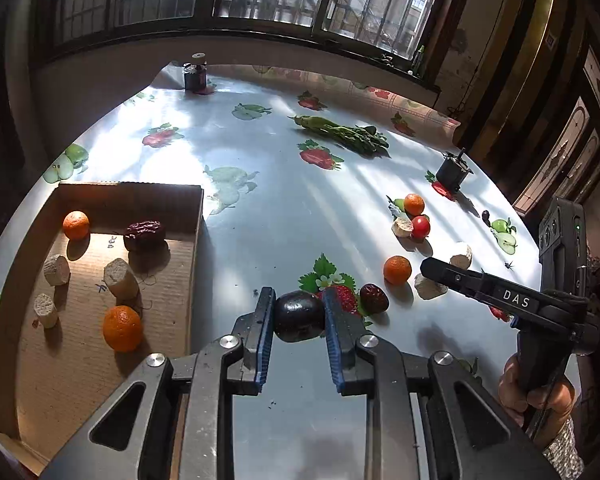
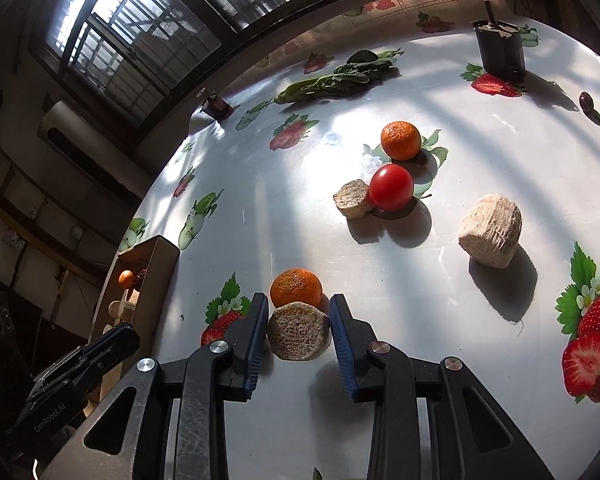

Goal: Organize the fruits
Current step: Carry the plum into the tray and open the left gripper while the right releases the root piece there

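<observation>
My left gripper (image 1: 299,314) is shut on a dark plum (image 1: 299,316), just above the table, right of the cardboard tray (image 1: 100,192). The tray holds two oranges (image 1: 122,328), a red date (image 1: 144,234) and three pale root pieces (image 1: 121,278). A second date (image 1: 374,298) lies right of the plum. My right gripper (image 2: 299,328) is shut on a pale root piece (image 2: 299,336); an orange (image 2: 296,287) sits just behind it. Farther off lie a tomato (image 2: 391,187), another orange (image 2: 401,140) and two more root pieces (image 2: 491,230).
Leafy greens (image 1: 344,132) lie at the far side of the table. Two small dark motors (image 1: 452,172) stand near the far and right edges. The round table has a fruit-print cloth (image 1: 260,240). Windows lie beyond. The right gripper also shows in the left wrist view (image 1: 434,268).
</observation>
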Available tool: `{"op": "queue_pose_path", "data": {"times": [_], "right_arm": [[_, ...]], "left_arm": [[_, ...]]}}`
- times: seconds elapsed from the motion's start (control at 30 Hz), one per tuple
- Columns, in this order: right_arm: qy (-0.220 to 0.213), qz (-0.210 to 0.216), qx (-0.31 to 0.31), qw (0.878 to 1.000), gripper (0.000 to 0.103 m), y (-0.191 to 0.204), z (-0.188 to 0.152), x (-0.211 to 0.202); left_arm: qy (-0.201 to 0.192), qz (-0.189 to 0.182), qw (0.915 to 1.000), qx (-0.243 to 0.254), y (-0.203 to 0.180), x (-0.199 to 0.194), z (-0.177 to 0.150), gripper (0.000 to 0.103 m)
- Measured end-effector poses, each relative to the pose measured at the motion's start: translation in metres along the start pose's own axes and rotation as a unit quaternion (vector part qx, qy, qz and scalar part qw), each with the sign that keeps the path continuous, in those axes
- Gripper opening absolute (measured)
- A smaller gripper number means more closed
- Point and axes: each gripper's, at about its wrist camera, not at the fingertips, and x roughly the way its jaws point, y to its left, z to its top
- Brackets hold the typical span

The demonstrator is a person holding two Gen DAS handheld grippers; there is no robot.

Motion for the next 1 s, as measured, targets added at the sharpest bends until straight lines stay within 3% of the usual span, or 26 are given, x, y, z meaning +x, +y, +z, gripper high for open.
{"op": "queue_pose_path", "data": {"times": [0.1, 0.27, 0.47, 0.63, 0.87, 1.0], "right_arm": [[0.0, 0.015, -0.009, 1.0, 0.034, 0.027, -0.005, -0.009], [0.024, 0.061, -0.062, 0.996, 0.034, 0.114, -0.019, -0.006], [0.104, 0.077, -0.144, 0.981, 0.035, 0.215, -0.062, 0.064], [0.152, 0.045, -0.174, 0.972, 0.035, 0.246, -0.096, 0.12], [0.134, -0.009, -0.202, 0.97, 0.035, 0.259, -0.1, 0.148], [0.119, -0.021, -0.213, 0.97, 0.037, 0.264, -0.096, 0.142]], "left_arm": [[-0.01, 0.021, 0.9996, -0.014, 0.041, -0.032, 0.002, 0.023], [0.001, 0.088, 0.995, -0.047, 0.122, -0.051, -0.005, 0.023], [0.052, 0.095, 0.9879, -0.111, 0.191, -0.027, -0.029, 0.023], [0.074, 0.096, 0.9857, -0.117, 0.21, -0.008, -0.033, 0.023], [0.083, 0.121, 0.9846, -0.094, 0.207, 0.009, -0.025, 0.025], [0.078, 0.108, 0.9858, -0.102, 0.206, 0.003, -0.027, 0.044]]}}
